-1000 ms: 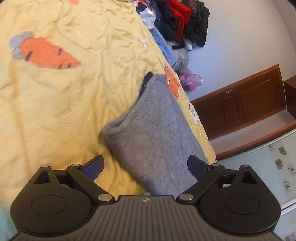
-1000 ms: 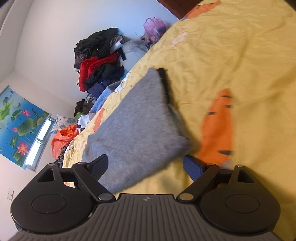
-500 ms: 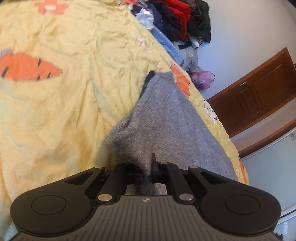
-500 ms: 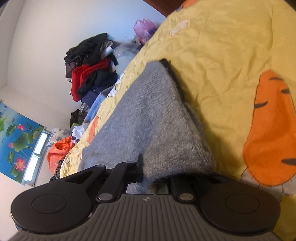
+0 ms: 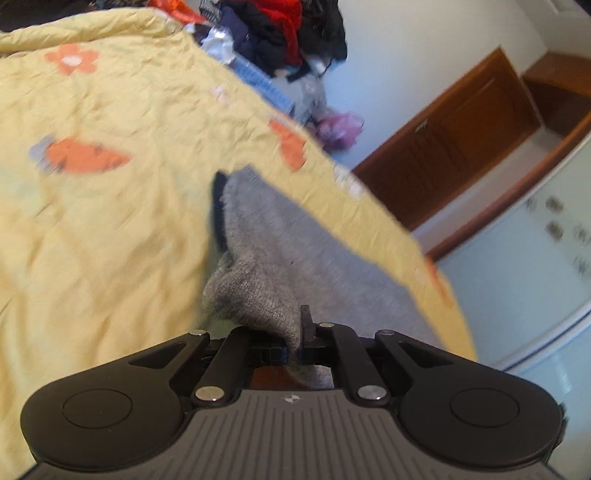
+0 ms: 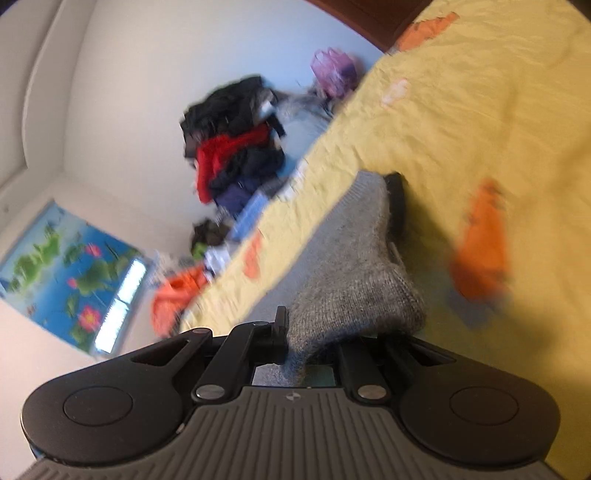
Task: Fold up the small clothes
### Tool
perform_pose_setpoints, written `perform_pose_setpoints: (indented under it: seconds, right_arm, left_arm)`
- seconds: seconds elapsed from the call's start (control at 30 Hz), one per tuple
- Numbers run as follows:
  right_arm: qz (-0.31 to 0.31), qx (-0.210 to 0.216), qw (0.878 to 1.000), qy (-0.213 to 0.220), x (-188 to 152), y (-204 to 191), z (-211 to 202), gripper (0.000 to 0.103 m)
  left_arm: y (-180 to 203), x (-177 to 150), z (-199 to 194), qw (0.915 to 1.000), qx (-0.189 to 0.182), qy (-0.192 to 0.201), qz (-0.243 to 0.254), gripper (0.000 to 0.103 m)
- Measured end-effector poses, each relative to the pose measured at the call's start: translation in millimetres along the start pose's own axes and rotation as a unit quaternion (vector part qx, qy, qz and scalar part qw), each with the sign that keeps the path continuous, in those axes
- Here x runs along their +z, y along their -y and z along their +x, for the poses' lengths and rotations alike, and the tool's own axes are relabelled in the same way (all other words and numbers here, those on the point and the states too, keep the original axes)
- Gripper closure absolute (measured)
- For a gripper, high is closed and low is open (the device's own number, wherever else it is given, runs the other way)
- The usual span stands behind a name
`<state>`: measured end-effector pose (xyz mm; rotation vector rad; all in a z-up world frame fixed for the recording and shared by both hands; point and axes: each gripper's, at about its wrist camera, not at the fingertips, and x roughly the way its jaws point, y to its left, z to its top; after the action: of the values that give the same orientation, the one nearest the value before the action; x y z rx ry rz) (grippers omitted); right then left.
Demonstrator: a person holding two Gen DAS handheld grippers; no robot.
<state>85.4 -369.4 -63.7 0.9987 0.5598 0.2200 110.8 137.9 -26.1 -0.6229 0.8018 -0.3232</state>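
Heaped clothes pile (image 5: 284, 33) sits past the yellow bedsheet (image 5: 110, 229) (carrot print). Left gripper (image 5: 295, 349) & right gripper (image 6: 306, 354) each clamp the grey knit garment (image 5: 266, 266) near-edge corners, bunched at the jaws.

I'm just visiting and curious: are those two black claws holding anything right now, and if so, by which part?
Yes. The left gripper and right gripper each pinch a near corner of the grey knitted garment, its near edge raised off the yellow bedspread.
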Motion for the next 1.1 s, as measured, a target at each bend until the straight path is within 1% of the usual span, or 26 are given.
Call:
perform_pose_setpoints:
  seconds: [0.1, 0.13, 0.17, 0.2, 0.23, 0.27, 0.3, 0.33, 0.37, 0.4, 0.43, 0.47, 0.53, 0.6, 0.63, 0.67, 0.73, 0.8, 0.83, 0.87, 0.9, 0.93, 0.97, 1.0, 1.03, 1.1]
  right_arm:
    - [0.024, -0.026, 0.999, -0.026, -24, 23, -23, 0.089]
    - [0.034, -0.035, 0.998, -0.043, -31, 30, -27, 0.087]
    - [0.040, -0.050, 0.996, -0.057, -36, 36, -30, 0.084]
    - [0.043, -0.069, 0.995, -0.055, -39, 40, -36, 0.081]
    - [0.041, -0.090, 0.994, -0.048, -40, 42, -43, 0.069]
    - [0.040, -0.090, 0.994, -0.043, -37, 44, -50, 0.056]
    - [0.045, -0.092, 0.994, -0.032, -29, 45, -57, 0.047]
    - [0.041, -0.103, 0.994, -0.011, -20, 42, -65, 0.032]
    - [0.023, -0.108, 0.994, 0.013, -8, 37, -71, 0.023]
    - [-0.002, -0.104, 0.994, 0.027, 5, 31, -71, 0.021]
    - [-0.028, -0.098, 0.994, 0.033, 19, 25, -66, 0.021]
    - [-0.051, -0.097, 0.993, 0.035, 34, 19, -56, 0.021]
    - [-0.100, -0.098, 0.990, 0.025, 62, 5, -26, 0.021]
    - [-0.157, -0.100, 0.983, -0.001, 85, -6, 15, 0.024]
    - [-0.173, -0.111, 0.978, -0.018, 94, -9, 37, 0.029]
    - [-0.187, -0.123, 0.974, -0.040, 102, -11, 59, 0.042]
    - [-0.217, -0.142, 0.963, -0.077, 111, -17, 99, 0.053]
    - [-0.236, -0.152, 0.954, -0.106, 112, -21, 129, 0.052]
    - [-0.242, -0.166, 0.950, -0.111, 111, -21, 138, 0.052]
    - [-0.247, -0.175, 0.946, -0.119, 111, -20, 147, 0.052]
    - [-0.250, -0.178, 0.943, -0.131, 109, -19, 155, 0.053]
    - [-0.253, -0.176, 0.941, -0.138, 107, -18, 160, 0.062]
    - [-0.264, -0.163, 0.940, -0.138, 100, -19, 162, 0.091]
    - [-0.266, -0.152, 0.941, -0.146, 98, -19, 163, 0.090]
    - [-0.271, -0.149, 0.941, -0.136, 97, -21, 159, 0.090]
    - [-0.284, -0.147, 0.943, -0.093, 100, -24, 145, 0.091]
  left_arm:
    - [-24, -30, -9, 0.9992, 0.010, -0.040, -0.001, 0.096]
    - [-27, -35, -13, 0.9987, 0.024, -0.043, 0.014, 0.095]
    - [-29, -38, -18, 0.9978, 0.037, -0.043, 0.033, 0.090]
    - [-32, -37, -23, 0.9969, 0.041, -0.047, 0.048, 0.088]
    - [-34, -32, -30, 0.9964, 0.043, -0.045, 0.058, 0.086]
    - [-36, -23, -40, 0.9966, 0.043, -0.031, 0.064, 0.084]
    - [-37, -13, -50, 0.9967, 0.042, -0.008, 0.069, 0.080]
    - [-36, 1, -57, 0.9956, 0.051, 0.018, 0.076, 0.059]
    - [-32, 16, -62, 0.9927, 0.072, 0.046, 0.085, 0.027]
    - [-27, 30, -60, 0.9876, 0.099, 0.075, 0.095, 0.015]
    - [-22, 44, -53, 0.9811, 0.122, 0.101, 0.111, 0.011]
    - [-16, 57, -40, 0.9746, 0.138, 0.116, 0.133, 0.011]
    - [-7, 80, -5, 0.9676, 0.153, 0.116, 0.164, 0.012]
    - [3, 97, 34, 0.9663, 0.148, 0.106, 0.182, 0.012]
    - [8, 103, 53, 0.9665, 0.137, 0.095, 0.196, 0.012]
    - [13, 104, 74, 0.9645, 0.133, 0.085, 0.212, 0.012]
    - [23, 110, 112, 0.9581, 0.148, 0.063, 0.237, 0.012]
    - [25, 111, 142, 0.9558, 0.154, 0.034, 0.248, 0.022]
    - [26, 113, 156, 0.9554, 0.155, 0.015, 0.251, 0.031]
    - [24, 111, 166, 0.9541, 0.157, -0.006, 0.255, 0.052]
    - [24, 110, 175, 0.9512, 0.159, -0.024, 0.263, 0.069]
    - [24, 109, 181, 0.9490, 0.155, -0.035, 0.272, 0.089]
    - [28, 109, 180, 0.9468, 0.151, -0.030, 0.283, 0.098]
    - [31, 109, 177, 0.9438, 0.154, -0.026, 0.291, 0.099]
    - [33, 109, 175, 0.9405, 0.160, -0.021, 0.299, 0.099]
    - [26, 109, 176, 0.9334, 0.182, -0.024, 0.308, 0.099]
